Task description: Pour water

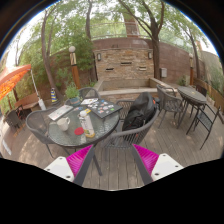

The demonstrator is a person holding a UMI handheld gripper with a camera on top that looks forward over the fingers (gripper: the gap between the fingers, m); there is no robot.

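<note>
Soft daylight filled the patio, coming down from the pale sky beyond the trees (100,25), which stood washed out almost to white between the leaves. The brick wall (125,60) far ahead of the fingers was evenly lit, with no hard shadow on it. The round table (70,132), just ahead and to the left of the fingers, caught a dull sheen on its top. The deck (115,165) lay in flat, shaded light. The pink pads (146,157) looked vivid and slightly blurred, being closest to the lens. The wide lens bent the scene: chairs (195,105) and trunks curved toward the edges, and detail was smeared there.
</note>
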